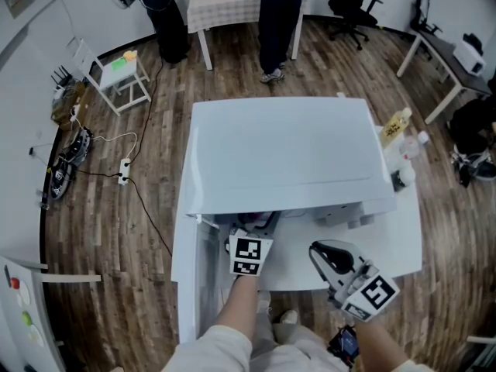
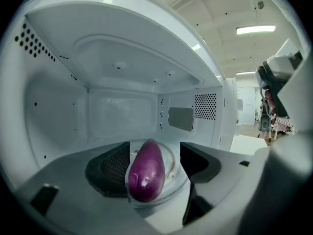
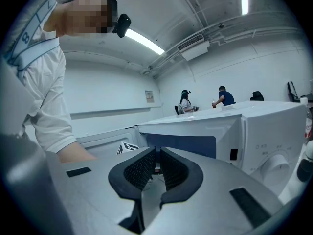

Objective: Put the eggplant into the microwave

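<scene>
A purple eggplant [image 2: 145, 171] lies on the glass turntable [image 2: 174, 164] inside the white microwave [image 1: 287, 153]. My left gripper [image 2: 155, 166] reaches into the oven cavity and stands open. The eggplant lies between its black pads, close to the left one and well apart from the right one. In the head view the left gripper [image 1: 252, 229] disappears under the microwave's front edge, so the eggplant is hidden there. My right gripper [image 1: 319, 251] hovers outside, in front of the microwave, shut with nothing between its pads [image 3: 142, 169].
The microwave stands on a white table [image 1: 387, 246], with its control panel and knob [image 3: 274, 165] on the right. Bottles [image 1: 397, 126] stand beside it at the far right. People stand at another table [image 1: 232, 2] across the room.
</scene>
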`<state>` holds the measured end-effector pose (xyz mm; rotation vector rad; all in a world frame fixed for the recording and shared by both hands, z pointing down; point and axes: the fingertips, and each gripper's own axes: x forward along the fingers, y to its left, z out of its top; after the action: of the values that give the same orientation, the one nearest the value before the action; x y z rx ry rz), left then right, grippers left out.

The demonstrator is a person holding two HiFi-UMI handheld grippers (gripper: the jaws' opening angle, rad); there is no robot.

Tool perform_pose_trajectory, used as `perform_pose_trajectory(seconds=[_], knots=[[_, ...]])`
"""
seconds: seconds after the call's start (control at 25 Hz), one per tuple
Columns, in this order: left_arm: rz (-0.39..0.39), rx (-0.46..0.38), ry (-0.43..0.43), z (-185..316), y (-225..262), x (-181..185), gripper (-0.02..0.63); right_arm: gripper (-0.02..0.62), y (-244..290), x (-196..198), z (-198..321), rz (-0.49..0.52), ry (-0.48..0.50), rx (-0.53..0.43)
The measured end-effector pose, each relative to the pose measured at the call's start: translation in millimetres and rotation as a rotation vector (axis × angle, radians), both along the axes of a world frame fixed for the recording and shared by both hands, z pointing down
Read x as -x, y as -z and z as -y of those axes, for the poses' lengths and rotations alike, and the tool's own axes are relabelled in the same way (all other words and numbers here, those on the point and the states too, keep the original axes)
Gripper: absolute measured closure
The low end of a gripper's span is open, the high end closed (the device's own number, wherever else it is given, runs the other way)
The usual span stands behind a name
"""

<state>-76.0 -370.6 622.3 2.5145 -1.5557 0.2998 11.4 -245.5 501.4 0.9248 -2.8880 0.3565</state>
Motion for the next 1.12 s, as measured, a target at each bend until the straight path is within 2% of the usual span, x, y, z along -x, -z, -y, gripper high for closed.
perform_pose_trajectory(seconds=[0.68, 1.12], knots=[[-0.033, -0.089, -0.016, -23.0, 35.8, -1.2, 0.298, 0.560, 10.5, -3.6, -16.0, 0.007, -0.014, -0.022], [-0.045, -0.137, -0.051, -55.9, 63.2, -16.2, 0.342, 0.560, 24.2, -13.1, -36.6, 0.020, -0.028, -0.054]])
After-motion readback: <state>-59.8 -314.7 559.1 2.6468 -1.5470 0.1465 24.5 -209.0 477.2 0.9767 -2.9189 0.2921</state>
